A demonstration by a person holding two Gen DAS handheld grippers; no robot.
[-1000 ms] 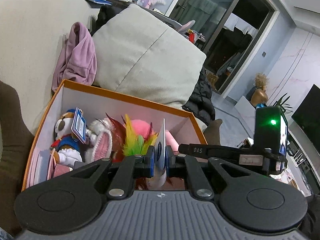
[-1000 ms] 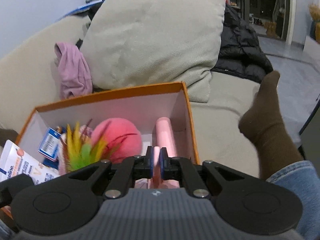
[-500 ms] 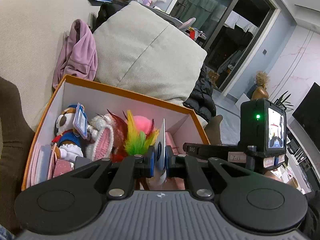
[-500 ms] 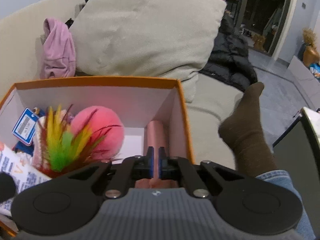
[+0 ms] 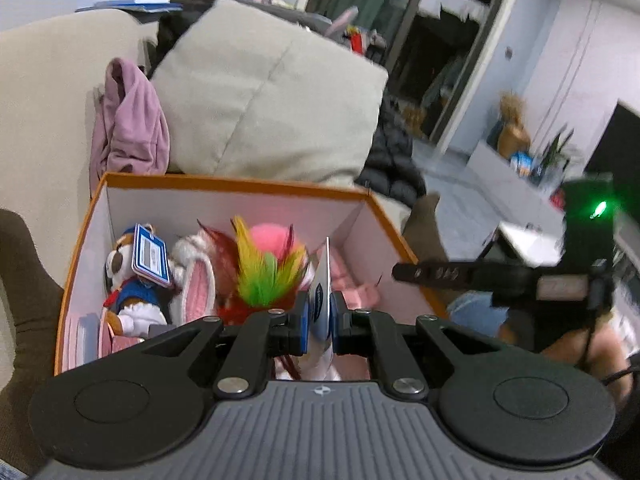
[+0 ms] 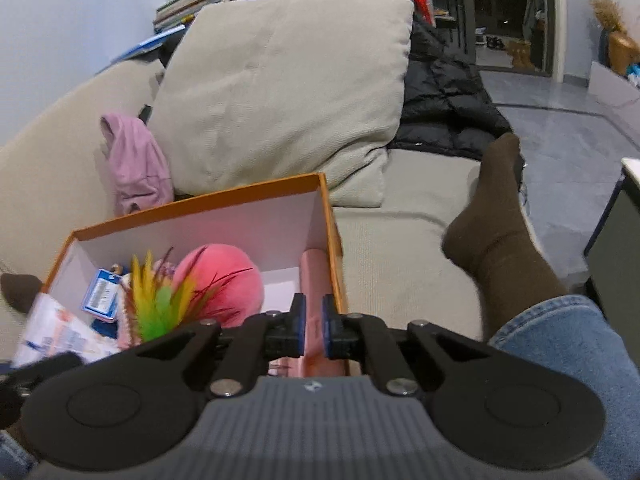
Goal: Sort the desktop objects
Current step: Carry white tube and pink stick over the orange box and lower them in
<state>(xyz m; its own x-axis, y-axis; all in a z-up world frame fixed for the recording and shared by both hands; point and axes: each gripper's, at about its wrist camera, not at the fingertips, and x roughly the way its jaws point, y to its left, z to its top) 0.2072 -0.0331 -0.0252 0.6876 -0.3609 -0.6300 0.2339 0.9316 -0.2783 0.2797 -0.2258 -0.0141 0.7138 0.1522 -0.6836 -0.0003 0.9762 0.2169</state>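
An orange box (image 5: 224, 181) with white inside sits on the sofa; it also shows in the right wrist view (image 6: 256, 194). It holds a plush dog (image 5: 128, 280), a pink ball (image 6: 224, 276), a feather toy (image 5: 268, 276) and a pink roll (image 6: 316, 276). My left gripper (image 5: 320, 316) is shut on a thin white packet (image 5: 325, 276), held edge-on above the box; the packet also shows in the right wrist view (image 6: 56, 332). My right gripper (image 6: 314, 330) is slightly open over the box's right end, above the pink roll, gripping nothing.
A large beige cushion (image 6: 288, 92) leans behind the box, a pink garment (image 6: 136, 164) to its left, a black jacket (image 6: 444, 108) to its right. A brown-socked foot (image 6: 496, 216) and jeans leg (image 6: 560, 364) lie on the sofa at right.
My right gripper opened a little and let go of the pink roll, which now lies in the box. My left gripper still holds the packet and swung slightly.
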